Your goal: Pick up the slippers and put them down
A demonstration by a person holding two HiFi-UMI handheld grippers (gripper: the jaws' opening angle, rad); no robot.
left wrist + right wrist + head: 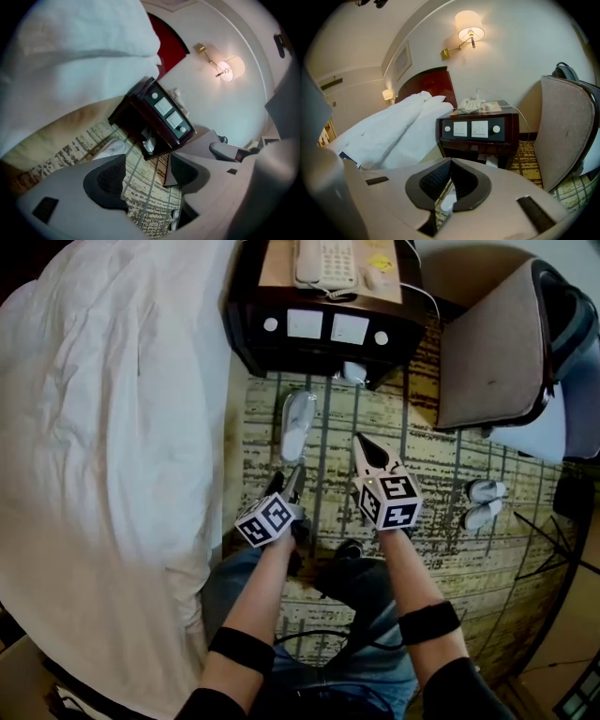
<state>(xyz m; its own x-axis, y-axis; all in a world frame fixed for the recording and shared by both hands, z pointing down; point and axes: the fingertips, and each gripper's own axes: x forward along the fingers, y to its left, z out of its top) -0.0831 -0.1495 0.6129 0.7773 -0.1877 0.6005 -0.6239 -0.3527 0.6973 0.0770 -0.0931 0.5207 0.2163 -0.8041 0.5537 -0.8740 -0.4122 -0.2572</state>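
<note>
One white slipper (298, 425) lies on the patterned carpet (427, 465) just before the nightstand, its toe toward the nightstand. A white pair of slippers (483, 502) lies further right near the chair. My left gripper (293, 474) hangs just short of the single slipper's heel, jaws open with only carpet between them (146, 161); the slipper (110, 149) peeks out behind its left jaw. My right gripper (359, 440) is to the right of that slipper, shut and holding nothing (450, 164). A white scrap, probably the slipper, shows below its closed pads.
A bed with a white duvet (103, 427) fills the left. The dark nightstand (323, 329) carries a phone (325, 261) and has a white packet (352, 371) beneath. An upholstered chair (492, 348) stands at the right. The person's legs are below the grippers.
</note>
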